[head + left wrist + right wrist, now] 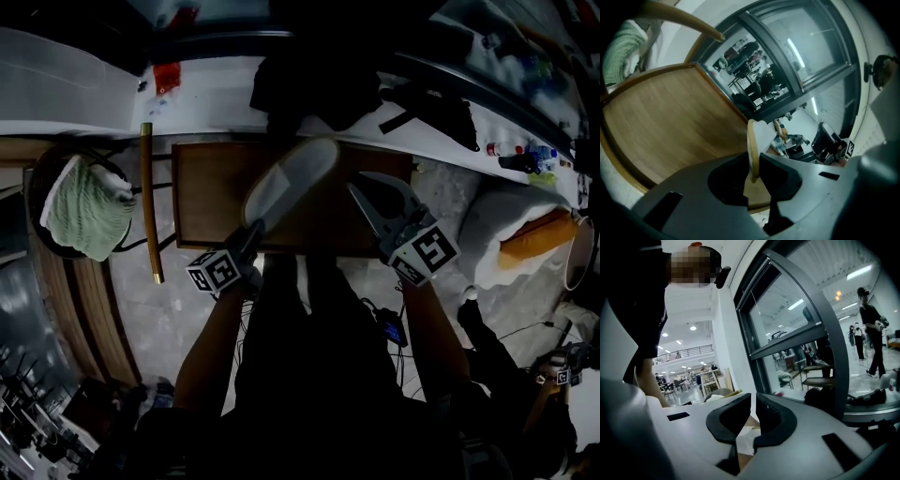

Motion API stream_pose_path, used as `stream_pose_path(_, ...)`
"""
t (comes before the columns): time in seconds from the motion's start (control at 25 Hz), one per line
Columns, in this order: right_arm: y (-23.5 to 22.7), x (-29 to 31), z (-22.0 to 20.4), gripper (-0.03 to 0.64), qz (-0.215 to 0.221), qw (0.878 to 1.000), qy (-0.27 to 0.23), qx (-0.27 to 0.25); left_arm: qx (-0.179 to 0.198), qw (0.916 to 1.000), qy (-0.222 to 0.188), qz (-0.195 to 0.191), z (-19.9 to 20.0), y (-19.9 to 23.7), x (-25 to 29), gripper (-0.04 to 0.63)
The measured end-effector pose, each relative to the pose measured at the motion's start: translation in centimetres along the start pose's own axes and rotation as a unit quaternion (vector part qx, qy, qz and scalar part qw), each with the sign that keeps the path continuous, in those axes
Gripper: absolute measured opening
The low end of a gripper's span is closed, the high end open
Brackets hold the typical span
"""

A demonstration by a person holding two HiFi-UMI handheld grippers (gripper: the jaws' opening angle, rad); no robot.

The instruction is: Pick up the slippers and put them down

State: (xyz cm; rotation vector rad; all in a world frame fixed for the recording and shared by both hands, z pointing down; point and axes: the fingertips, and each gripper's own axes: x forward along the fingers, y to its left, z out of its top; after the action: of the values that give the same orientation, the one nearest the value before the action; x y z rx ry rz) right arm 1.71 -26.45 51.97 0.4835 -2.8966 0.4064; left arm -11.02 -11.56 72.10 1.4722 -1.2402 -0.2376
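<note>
A white slipper (291,178) hangs tilted over the brown wooden surface (211,197), toe pointing away from me. My left gripper (251,234) is shut on its near end. In the left gripper view the slipper (753,140) shows edge-on, its tan sole rim pinched between the dark pads of the left gripper (754,161). My right gripper (375,202) hovers over the right part of the same surface, to the right of the slipper and apart from it. In the right gripper view the right gripper (753,401) has its jaws drawn together with nothing between them. I see no second slipper.
A green cloth (84,211) lies in a round dark holder at the left, with a wooden bar (150,202) beside it. Dark clothing (309,84) lies on the white ledge (75,94) behind. A white cushion (511,216) is at the right. Cables (389,323) trail on the floor.
</note>
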Motion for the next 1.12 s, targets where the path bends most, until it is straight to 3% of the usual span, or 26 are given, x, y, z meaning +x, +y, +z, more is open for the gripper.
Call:
stream_pose_path(0.36, -1.0, 0.1, -2.6, 0.043, -0.004, 1.000, 0.004, 0.022, -0.023, 0.9994, 0.015, 0.020, -2.3, 1.8, -0.4, 0.066)
stream_pose_path(0.52, -0.8, 0.6, -3.1, 0.043, 0.003, 1.000, 0.005, 0.026, -0.014, 0.9987, 0.028, 0.039, -3.2, 2.3, -0.8, 0.074)
stream_pose_path(0.64, -0.5, 0.8, -3.4, 0.043, 0.009, 1.000, 0.007, 0.029, 0.021, 0.9964, 0.048, 0.066, -3.9, 2.8, -1.1, 0.115)
stream_pose_path(0.76, -0.4, 1.0, -3.6, 0.043, 0.013, 0.999, 0.008, 0.030, 0.079, 0.9899, 0.068, 0.096, -4.1, 3.0, -1.3, 0.163)
stream_pose_path(0.96, -0.3, 1.4, -3.6, 0.043, 0.015, 0.999, 0.008, 0.032, 0.175, 0.9670, 0.099, 0.157, -4.2, 4.1, -1.8, 0.193)
stream_pose_path(1.12, -0.3, 1.6, -3.7, 0.043, 0.014, 0.999, 0.008, 0.036, 0.214, 0.9511, 0.111, 0.193, -4.2, 5.0, -2.5, 0.193)
